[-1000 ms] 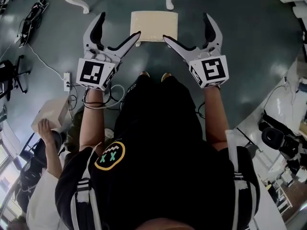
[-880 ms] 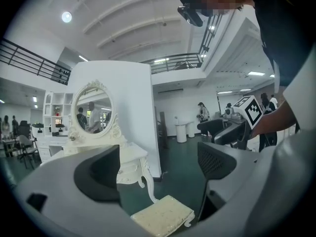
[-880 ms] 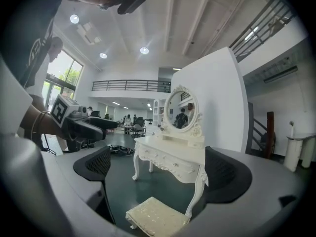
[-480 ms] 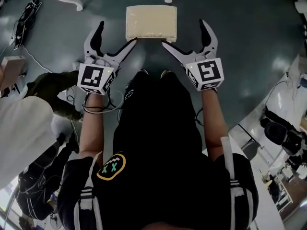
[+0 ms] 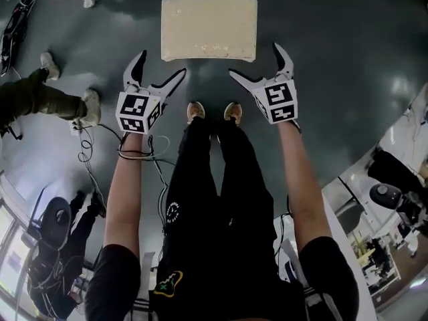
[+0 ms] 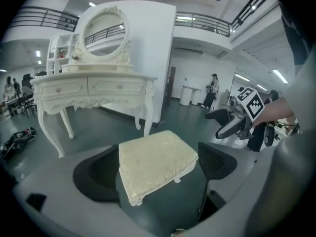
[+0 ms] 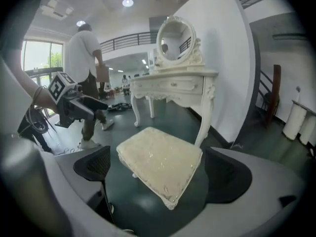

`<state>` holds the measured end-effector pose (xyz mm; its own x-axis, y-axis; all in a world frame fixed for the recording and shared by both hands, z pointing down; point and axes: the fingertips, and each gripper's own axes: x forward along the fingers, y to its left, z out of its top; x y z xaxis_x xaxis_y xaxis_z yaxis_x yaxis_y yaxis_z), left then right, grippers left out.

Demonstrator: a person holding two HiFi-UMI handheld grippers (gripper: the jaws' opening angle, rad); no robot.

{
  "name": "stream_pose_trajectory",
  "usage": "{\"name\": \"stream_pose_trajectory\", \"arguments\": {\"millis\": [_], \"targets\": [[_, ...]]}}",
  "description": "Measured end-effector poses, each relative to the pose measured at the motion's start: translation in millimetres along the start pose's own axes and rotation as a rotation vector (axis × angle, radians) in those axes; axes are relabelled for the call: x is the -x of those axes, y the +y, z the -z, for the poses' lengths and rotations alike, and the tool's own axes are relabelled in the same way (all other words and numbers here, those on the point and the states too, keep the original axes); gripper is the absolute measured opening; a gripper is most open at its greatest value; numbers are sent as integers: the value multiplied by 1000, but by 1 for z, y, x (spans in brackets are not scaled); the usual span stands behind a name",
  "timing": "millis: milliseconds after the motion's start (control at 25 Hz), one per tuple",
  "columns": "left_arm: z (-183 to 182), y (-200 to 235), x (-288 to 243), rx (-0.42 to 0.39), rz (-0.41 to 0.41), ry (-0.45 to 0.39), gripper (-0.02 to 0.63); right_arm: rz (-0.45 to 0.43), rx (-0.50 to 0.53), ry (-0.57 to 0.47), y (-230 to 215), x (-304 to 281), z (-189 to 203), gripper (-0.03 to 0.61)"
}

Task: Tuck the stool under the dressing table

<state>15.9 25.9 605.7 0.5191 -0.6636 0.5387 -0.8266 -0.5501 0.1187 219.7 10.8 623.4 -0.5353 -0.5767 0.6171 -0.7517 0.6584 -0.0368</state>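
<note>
Whereas a second ago the inner jaw tips of both grippers lay at the near corners of the seat, the left gripper and the right gripper now hang wide open and empty. They have drawn back, so a strip of dark grey-green polished floor shows between their tips and the cream, rectangular cushioned stool. In each gripper view the stool is framed between the spread jaws but lies beyond them, touched by neither. It sits higher in the head view than before, which suggests it was nudged forward and then let go. It stands on the floor just in front of the white carved dressing table with its oval mirror, near a front leg but not yet beneath the top. The tuck looks only partly done, and another push or a fresh grip appears to be needed.
</note>
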Motion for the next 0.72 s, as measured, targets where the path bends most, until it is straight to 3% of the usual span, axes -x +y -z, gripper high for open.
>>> {"name": "stream_pose_trajectory", "arguments": {"millis": [200,360,480,720], "targets": [[107,29,-76,0,-3,160,500,-10,-34,145,-18,-79,102,597],[166,50,-123,63,-25,249,500,-9,-62,226,-31,-119,154,597],[183,51,-143,113,-13,282,500,0,-84,256,-38,-130,169,597],[183,50,-144,118,-6,291,503,-23,-105,266,-34,-140,168,589]]}}
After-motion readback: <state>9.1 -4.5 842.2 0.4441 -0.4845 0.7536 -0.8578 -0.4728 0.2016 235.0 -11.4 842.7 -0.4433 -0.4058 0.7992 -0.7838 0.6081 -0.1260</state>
